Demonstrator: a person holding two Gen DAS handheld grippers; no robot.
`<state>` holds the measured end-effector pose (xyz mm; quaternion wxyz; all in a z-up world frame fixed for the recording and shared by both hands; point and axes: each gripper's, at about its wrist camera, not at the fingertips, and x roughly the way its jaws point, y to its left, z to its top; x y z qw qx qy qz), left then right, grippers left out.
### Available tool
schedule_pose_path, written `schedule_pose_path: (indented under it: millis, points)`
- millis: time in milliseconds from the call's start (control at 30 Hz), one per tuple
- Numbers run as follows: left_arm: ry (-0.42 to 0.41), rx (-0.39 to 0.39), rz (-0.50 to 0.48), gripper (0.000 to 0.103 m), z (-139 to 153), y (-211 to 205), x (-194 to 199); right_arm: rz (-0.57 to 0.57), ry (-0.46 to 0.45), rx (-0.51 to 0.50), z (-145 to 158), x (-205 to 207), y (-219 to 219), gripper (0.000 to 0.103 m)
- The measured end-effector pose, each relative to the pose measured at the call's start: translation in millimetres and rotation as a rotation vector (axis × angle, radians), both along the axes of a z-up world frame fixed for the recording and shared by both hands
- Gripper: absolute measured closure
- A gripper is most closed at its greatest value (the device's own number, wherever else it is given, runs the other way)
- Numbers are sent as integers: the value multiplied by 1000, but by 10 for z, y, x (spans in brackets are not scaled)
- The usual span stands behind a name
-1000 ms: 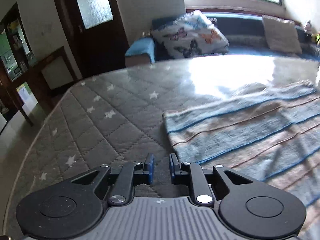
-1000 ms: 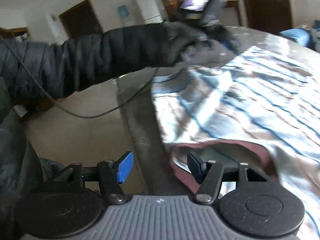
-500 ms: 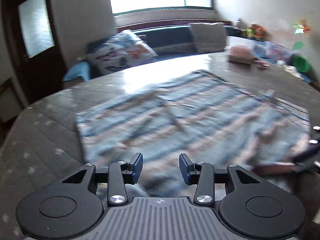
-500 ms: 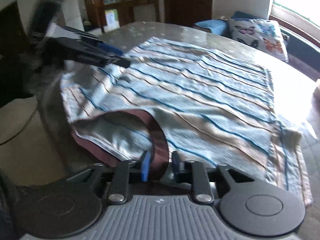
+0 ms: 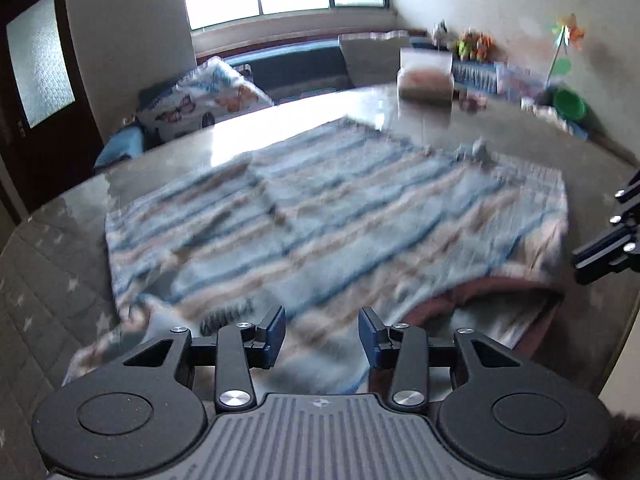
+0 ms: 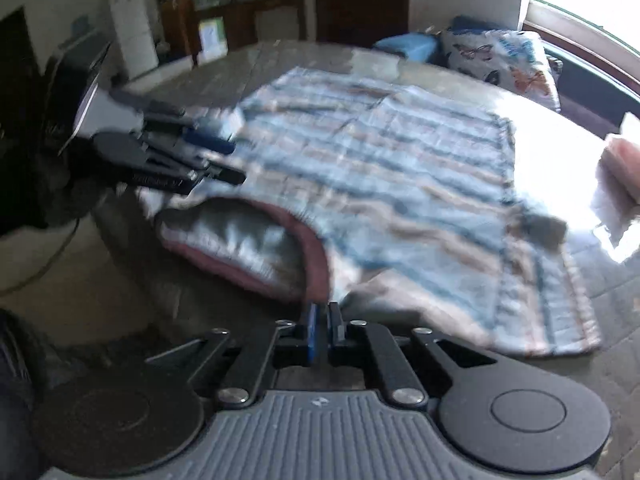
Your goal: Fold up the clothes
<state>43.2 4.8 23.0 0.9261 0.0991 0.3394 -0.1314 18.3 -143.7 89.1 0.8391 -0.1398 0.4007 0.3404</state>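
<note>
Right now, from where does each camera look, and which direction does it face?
Left wrist: sits behind the left gripper, facing the window across the blue-and-beige striped garment on the grey table; its jaws stand apart.
Right wrist: sits behind the right gripper, facing the doors; its jaws pinch the garment's edge.
Shared: the garment, its maroon collar, and each view shows the other gripper.

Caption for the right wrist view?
Right tongs pinched shut at the striped shirt's maroon-trimmed edge on the table.
</note>
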Motion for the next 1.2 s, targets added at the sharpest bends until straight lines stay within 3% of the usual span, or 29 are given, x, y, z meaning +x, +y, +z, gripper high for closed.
schedule_pose_path:
  millis: [67, 267, 500, 567, 700, 767, 933, 1033, 1200]
  points:
    - [-4, -30, -12, 59, 24, -113, 82, -43, -22, 12, 31, 93, -55, 91]
    - [12, -77, -139, 60, -76, -650, 159, -150, -39, -3, -115, 371, -181, 89]
    - [35, -47, -308, 60, -279, -1077, -45, -270, -29, -57, -224, 453, -549, 86]
    - [20, -32, -336, 60, -288, -1128, -106, -327, -56, -55, -190, 508, -693, 71]
    - [1, -59, -356, 60, -205, -1142, -142, -454, -97, -62, -208, 677, -950, 62]
    - [-10, -77, -338, 60, -173, -1144, -114, -524, -93, -56, -272, 788, -1103, 53]
    - [22, -111, -349, 60, -221, -1242, -69, -567, -73, -18, -357, 812, -1285, 58]
    - [56, -120, -374, 60, -291, -1327, -79, -569, -62, 15, -385, 786, -1352, 91]
    - [72, -147, -390, 58, -333, -1392, -78, -613, -124, -5, -261, 682, -1339, 96]
